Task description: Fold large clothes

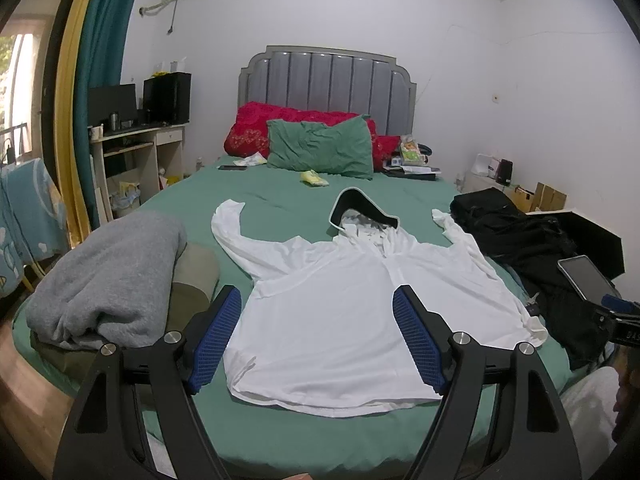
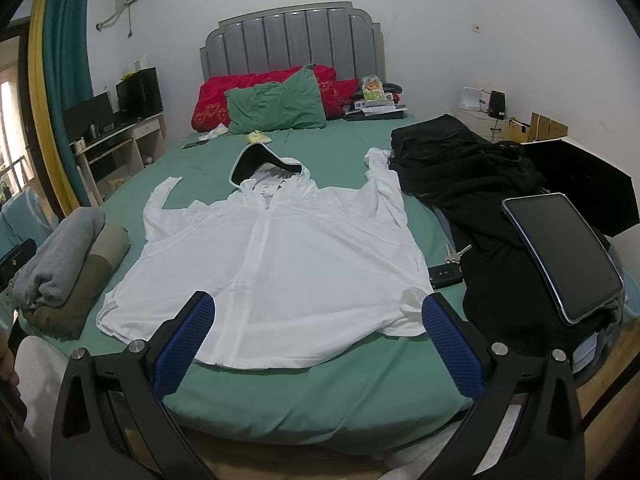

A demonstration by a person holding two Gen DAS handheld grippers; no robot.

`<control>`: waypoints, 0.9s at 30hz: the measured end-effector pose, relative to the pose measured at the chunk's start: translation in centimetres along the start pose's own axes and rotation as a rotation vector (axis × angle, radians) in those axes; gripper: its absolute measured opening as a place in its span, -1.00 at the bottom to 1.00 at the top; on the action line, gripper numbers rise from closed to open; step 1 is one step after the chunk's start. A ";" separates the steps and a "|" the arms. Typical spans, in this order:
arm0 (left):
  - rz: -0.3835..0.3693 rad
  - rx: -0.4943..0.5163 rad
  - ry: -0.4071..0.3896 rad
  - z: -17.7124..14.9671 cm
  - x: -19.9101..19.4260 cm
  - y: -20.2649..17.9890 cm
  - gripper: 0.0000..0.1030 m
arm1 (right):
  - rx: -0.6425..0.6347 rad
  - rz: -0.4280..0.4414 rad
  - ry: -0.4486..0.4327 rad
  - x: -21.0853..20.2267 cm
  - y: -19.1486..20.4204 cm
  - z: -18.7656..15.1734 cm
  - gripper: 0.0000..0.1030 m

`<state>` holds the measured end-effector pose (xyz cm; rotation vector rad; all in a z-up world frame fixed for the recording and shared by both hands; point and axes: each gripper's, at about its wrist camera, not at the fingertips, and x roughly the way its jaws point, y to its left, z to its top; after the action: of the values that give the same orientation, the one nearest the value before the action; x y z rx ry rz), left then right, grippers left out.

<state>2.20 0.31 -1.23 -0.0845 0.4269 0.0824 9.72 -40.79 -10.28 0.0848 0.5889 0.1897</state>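
A white hooded jacket [image 1: 340, 300] [image 2: 280, 264] lies spread flat, front up, on the green bed [image 1: 280, 440] [image 2: 312, 400], sleeves raised toward the headboard and a black-lined visor hood at its top. My left gripper [image 1: 318, 300] hovers open above the jacket's lower left part, blue pads [image 1: 218, 340] wide apart, nothing between them. My right gripper [image 2: 318, 312] hangs open over the jacket's lower right hem near the foot of the bed, holding nothing.
Folded grey and olive clothes [image 1: 112, 284] [image 2: 64, 260] are stacked at the bed's left edge. A black garment pile [image 1: 532, 248] [image 2: 480, 200] with a tablet [image 2: 560, 252] on it fills the right side; keys [image 2: 456, 256] lie beside it. Pillows [image 1: 320, 148] sit at the headboard.
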 end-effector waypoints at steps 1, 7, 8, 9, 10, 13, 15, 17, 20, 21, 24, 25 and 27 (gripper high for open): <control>0.001 0.000 0.000 0.0 0.0 0.0 0.57 | 0.000 0.001 0.001 0.0 0.0 0.0 0.99; -0.001 0.000 0.000 0.1 0.0 0.1 0.57 | -0.002 0.002 0.000 0.0 0.0 0.0 0.99; 0.000 0.001 0.001 0.1 0.0 0.1 0.57 | -0.002 0.002 0.000 0.0 0.0 0.0 0.99; -0.001 0.000 0.000 0.0 0.0 0.1 0.57 | -0.002 0.001 0.000 0.0 0.0 0.0 0.99; -0.002 -0.002 0.001 0.0 0.0 0.1 0.57 | 0.000 0.001 0.000 0.0 0.0 0.0 0.99; -0.002 -0.001 0.001 0.1 0.0 0.0 0.57 | -0.001 0.000 0.001 0.0 0.0 0.0 0.99; -0.003 -0.002 0.001 0.1 0.0 0.1 0.57 | 0.000 0.002 0.000 0.0 0.0 0.0 0.99; -0.002 -0.002 0.000 0.1 0.0 0.0 0.57 | -0.001 0.000 0.001 0.0 0.1 0.0 0.99; -0.002 -0.002 0.001 0.1 -0.1 -0.1 0.57 | -0.003 0.000 0.001 0.0 0.1 0.0 0.99; -0.001 -0.002 0.001 0.1 -0.1 -0.1 0.57 | -0.001 0.000 0.002 0.0 0.1 0.0 0.99; -0.002 -0.002 0.000 0.1 -0.1 0.0 0.57 | -0.001 0.000 0.001 0.0 0.1 0.0 0.99; -0.002 -0.002 0.000 0.1 -0.1 0.0 0.57 | -0.001 0.001 0.001 0.0 0.1 0.0 0.99; -0.002 -0.002 -0.001 0.1 -0.1 0.0 0.57 | -0.001 0.000 0.001 0.0 0.3 0.0 0.99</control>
<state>2.14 0.31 -1.14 -0.0865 0.4262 0.0806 9.67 -40.53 -10.23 0.0834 0.5900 0.1903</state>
